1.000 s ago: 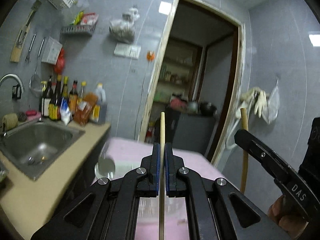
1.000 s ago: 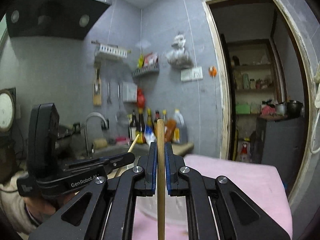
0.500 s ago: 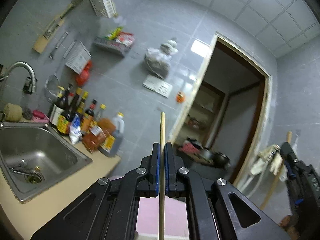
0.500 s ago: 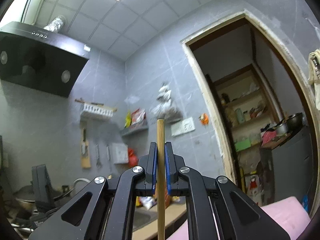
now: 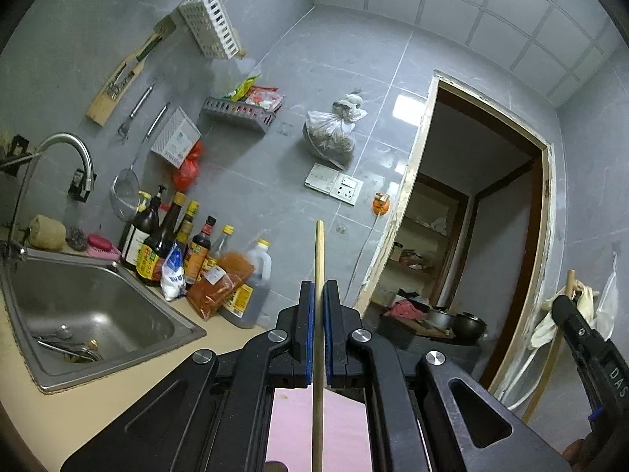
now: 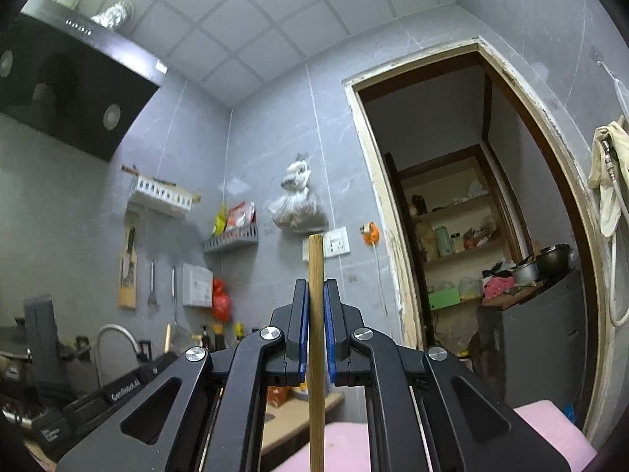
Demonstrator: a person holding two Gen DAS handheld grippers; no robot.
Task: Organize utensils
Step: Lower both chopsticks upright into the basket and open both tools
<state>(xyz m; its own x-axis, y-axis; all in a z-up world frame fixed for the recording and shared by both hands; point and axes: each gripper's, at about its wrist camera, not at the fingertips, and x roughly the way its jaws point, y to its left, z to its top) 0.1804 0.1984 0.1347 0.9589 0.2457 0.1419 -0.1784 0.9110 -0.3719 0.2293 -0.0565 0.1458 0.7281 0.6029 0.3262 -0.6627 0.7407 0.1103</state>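
Nearest, the left gripper point(image 5: 319, 295) clamps one thin chopstick point(image 5: 319, 259) upright; the right gripper point(image 6: 315, 299) clamps a thicker chopstick point(image 6: 315, 275). Both point above the far sink point(image 5: 35, 354). Best keep each stick vertical, grips firm, moving slowly toward wherever they belong.

The black plastic left gripper point(image 5: 319, 299) has blue pads and shiny round silver screws. The black right gripper point(image 6: 315, 299) looks the same, with white letters on its side.
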